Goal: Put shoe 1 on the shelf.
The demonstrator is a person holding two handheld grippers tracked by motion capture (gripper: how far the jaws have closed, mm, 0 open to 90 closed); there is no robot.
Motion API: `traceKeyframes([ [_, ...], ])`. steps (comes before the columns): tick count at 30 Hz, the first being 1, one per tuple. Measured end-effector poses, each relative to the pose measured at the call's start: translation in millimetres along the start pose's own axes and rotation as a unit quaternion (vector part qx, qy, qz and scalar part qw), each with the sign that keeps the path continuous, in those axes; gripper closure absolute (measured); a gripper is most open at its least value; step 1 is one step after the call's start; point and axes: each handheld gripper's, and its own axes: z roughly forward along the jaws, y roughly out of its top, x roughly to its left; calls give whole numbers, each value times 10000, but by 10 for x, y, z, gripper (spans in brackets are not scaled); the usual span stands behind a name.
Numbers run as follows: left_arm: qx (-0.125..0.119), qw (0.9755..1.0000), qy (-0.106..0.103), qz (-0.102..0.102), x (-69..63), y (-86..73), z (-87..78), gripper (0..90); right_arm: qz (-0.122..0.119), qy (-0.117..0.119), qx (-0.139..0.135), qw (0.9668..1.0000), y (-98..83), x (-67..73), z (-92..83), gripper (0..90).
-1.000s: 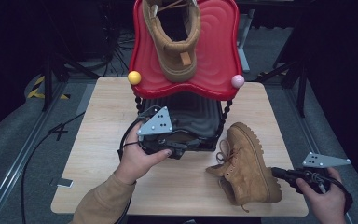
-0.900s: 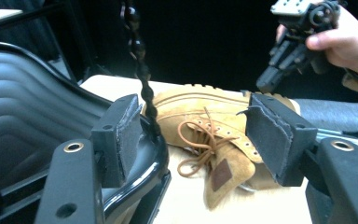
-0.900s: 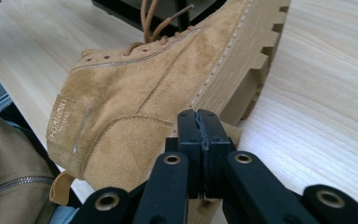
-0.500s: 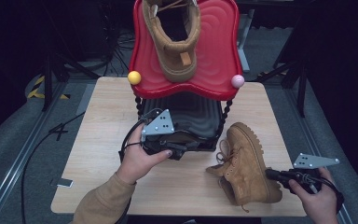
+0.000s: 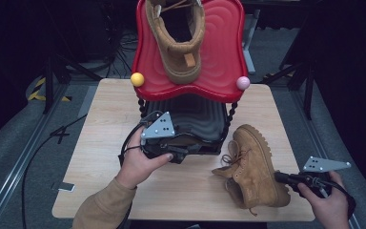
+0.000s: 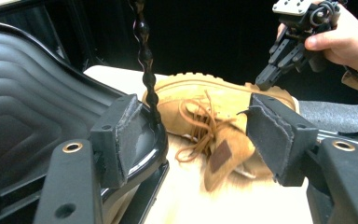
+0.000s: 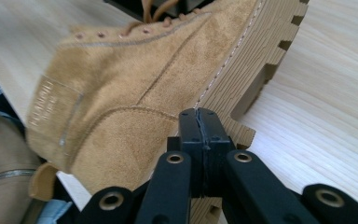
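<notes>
A tan boot (image 5: 252,167) lies on its side on the wooden counter (image 5: 105,119), near the right front edge. The right gripper (image 7: 199,140) has its fingers pressed tight together with nothing between them, right at the boot's heel. The left gripper (image 6: 191,140) has its fingers spread wide apart, beside the black tray (image 5: 195,114) of a two-level rack. A second tan boot (image 5: 176,38) sits on the red tray (image 5: 219,52) on top.
</notes>
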Motion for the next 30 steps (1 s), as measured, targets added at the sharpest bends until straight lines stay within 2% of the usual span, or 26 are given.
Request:
traceKeyframes([
  [6,-46,10000,34,1,12,-1,-8,358,177,-287,-102,9994,-76,-134,-104,900],
  [9,-28,10000,57,36,22,4,-18,358,280,-252,-154,9992,-98,-160,-114,900],
  [12,-68,9999,80,-33,22,0,-22,358,325,-268,-130,9990,-94,-174,-117,900],
  [15,-63,9999,74,-26,23,-6,-13,359,287,-493,-41,9984,-99,-187,-137,900],
  [17,-28,10000,60,-30,18,-7,-13,358,354,-685,8,9970,-125,-220,-157,900],
  [18,-20,10000,57,-27,16,-7,-11,358,386,-940,134,9947,-150,-249,-168,900],
  [20,-21,10000,57,-33,13,-10,-8,358,412,-1034,185,9936,-162,-266,-179,900],
  [22,4,10000,58,20,26,-11,-11,358,440,-1141,111,9924,-183,-304,-240,900],
  [23,-19,10000,55,-27,25,-13,-6,358,409,-1319,164,9903,-188,-316,-276,900],
  [24,-26,10000,53,-25,29,-15,-1,358,399,-1559,234,9867,-204,-344,-323,900],
  [25,-8,10000,55,-46,28,-17,-1,359,415,-1740,444,9829,-237,-378,-346,900],
  [26,-10,10000,54,-44,29,-19,4,359,477,-1677,403,9839,-273,-409,-356,900],
  [27,-4,10000,54,-52,28,-19,7,358,622,-1464,180,9871,-318,-447,-367,900],
  [28,-7,10000,53,-52,27,-18,9,359,677,-1437,149,9872,-346,-475,-373,900],
  [30,-11,10000,45,-70,22,-17,11,359,643,-1525,182,9860,-346,-486,-386,900],
])
